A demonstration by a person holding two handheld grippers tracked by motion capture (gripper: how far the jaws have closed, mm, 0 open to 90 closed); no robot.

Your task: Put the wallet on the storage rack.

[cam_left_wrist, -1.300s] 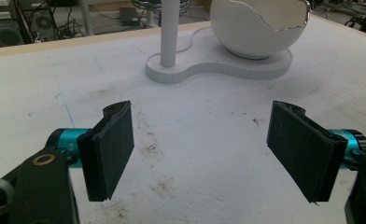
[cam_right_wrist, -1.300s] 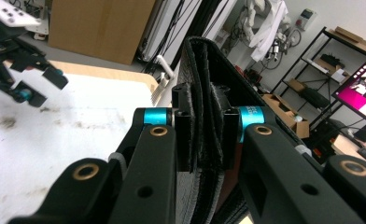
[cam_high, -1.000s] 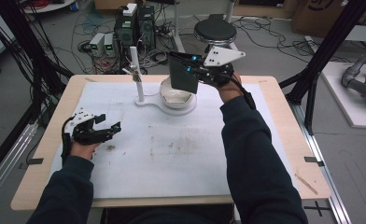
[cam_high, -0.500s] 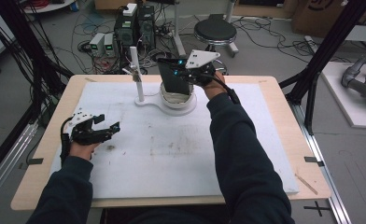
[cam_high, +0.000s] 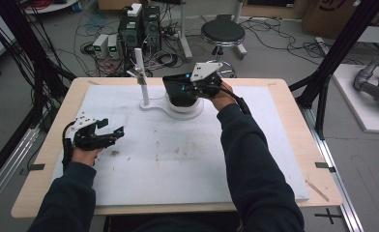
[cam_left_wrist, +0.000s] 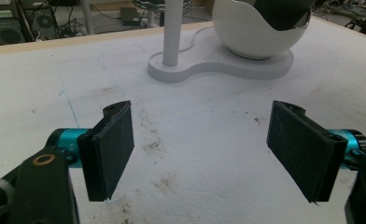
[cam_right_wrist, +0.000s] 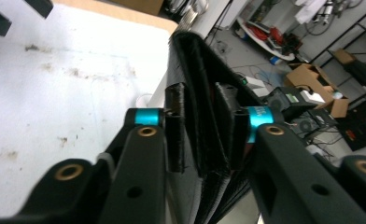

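Black pouch (cam_high: 179,90) in white bowl (cam_high: 193,103) — right gripper (cam_high: 190,88) jaws around it, just easing; left gripper (cam_high: 111,133) agape, empty.

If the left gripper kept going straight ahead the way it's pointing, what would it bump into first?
Probably the white stand. The left gripper has open jaws with bare table cover ahead, then the stand's flat base, with its post and white bowl. How low the jaws ride is hard to judge.
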